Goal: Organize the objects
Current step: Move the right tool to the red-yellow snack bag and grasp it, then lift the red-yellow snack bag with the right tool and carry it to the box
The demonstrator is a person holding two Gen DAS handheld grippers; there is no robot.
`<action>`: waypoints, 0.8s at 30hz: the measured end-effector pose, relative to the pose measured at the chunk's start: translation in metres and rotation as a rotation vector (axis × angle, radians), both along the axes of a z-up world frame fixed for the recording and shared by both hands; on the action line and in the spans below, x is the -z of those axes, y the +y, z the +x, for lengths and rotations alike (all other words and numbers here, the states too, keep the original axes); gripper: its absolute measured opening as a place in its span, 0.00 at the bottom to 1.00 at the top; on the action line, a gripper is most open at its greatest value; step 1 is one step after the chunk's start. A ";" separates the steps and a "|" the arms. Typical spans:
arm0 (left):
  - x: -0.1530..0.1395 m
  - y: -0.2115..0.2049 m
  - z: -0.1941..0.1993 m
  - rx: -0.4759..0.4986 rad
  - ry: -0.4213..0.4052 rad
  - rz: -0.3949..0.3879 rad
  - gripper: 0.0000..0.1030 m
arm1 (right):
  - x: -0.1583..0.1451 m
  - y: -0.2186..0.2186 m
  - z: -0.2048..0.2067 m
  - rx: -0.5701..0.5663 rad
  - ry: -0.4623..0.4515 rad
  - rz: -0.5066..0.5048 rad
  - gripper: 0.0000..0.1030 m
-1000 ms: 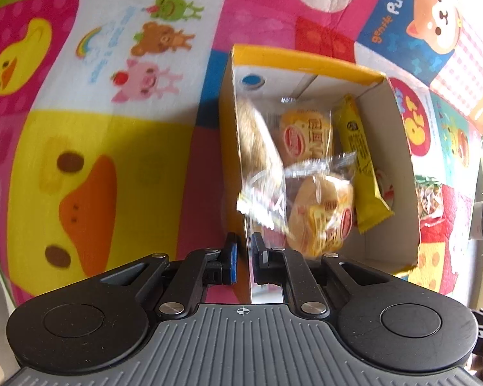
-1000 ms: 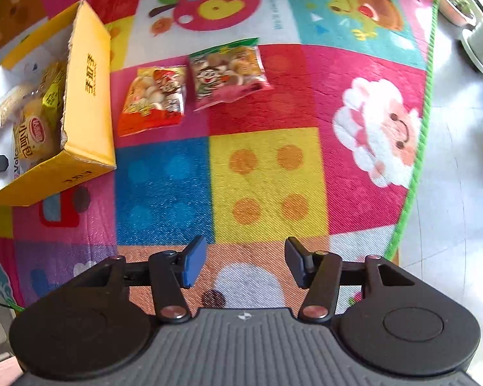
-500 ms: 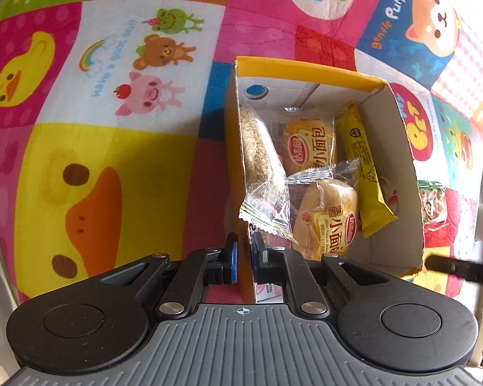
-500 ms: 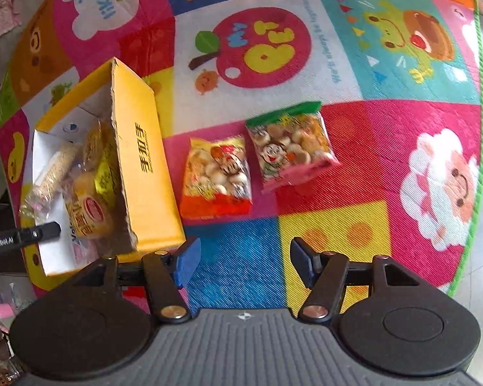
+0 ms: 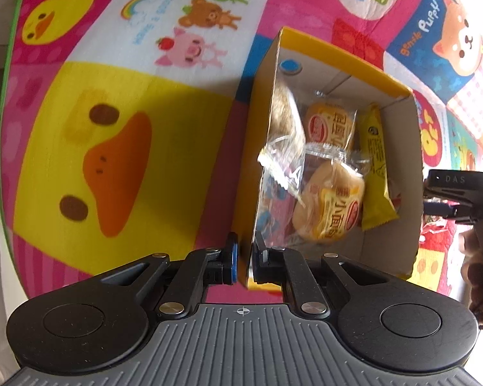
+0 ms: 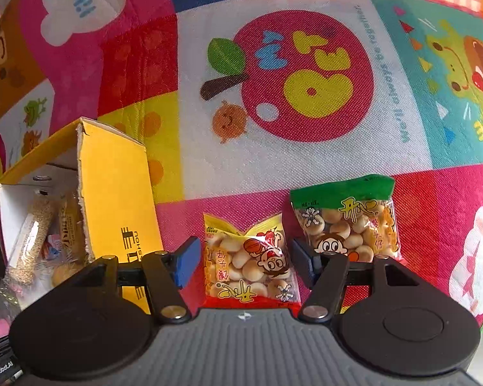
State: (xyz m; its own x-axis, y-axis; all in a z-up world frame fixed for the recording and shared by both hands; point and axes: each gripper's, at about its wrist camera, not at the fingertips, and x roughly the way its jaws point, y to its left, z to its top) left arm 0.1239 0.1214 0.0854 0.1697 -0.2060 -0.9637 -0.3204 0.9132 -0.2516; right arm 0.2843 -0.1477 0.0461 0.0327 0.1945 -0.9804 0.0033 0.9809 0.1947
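While the left gripper (image 5: 244, 262) pinches the yellow box's (image 5: 399, 95) near wall, the right gripper (image 6: 243, 262) hangs half-open with the red snack bag (image 6: 249, 265) framed between its fingers; best drop straight, close mid-bag, avoiding the green-topped bag (image 6: 347, 218) just beside.

Both views are fisheye, mounted behind the tongs, looking steeply down on a patchwork play mat (image 5: 119, 122). Left wrist view sits close above the yellow box (image 5: 335, 54), peering into it from its near end. Right wrist view hangs close over two snack bags, red-bottomed bag (image 6: 251, 263) centred at the near edge. Shared: the box (image 6: 116, 193), far left in the right view, plus surrounding mat.
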 end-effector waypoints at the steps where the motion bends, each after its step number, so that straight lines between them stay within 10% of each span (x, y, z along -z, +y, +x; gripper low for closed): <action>1: 0.001 -0.002 -0.001 -0.001 0.007 0.005 0.10 | 0.002 0.003 0.001 -0.015 0.002 -0.012 0.60; 10: -0.003 -0.007 0.008 0.086 -0.019 0.049 0.09 | 0.001 0.015 -0.010 -0.157 -0.028 -0.048 0.50; 24: -0.001 -0.006 0.006 0.174 -0.043 0.019 0.08 | -0.024 -0.013 -0.114 -0.080 0.037 -0.058 0.48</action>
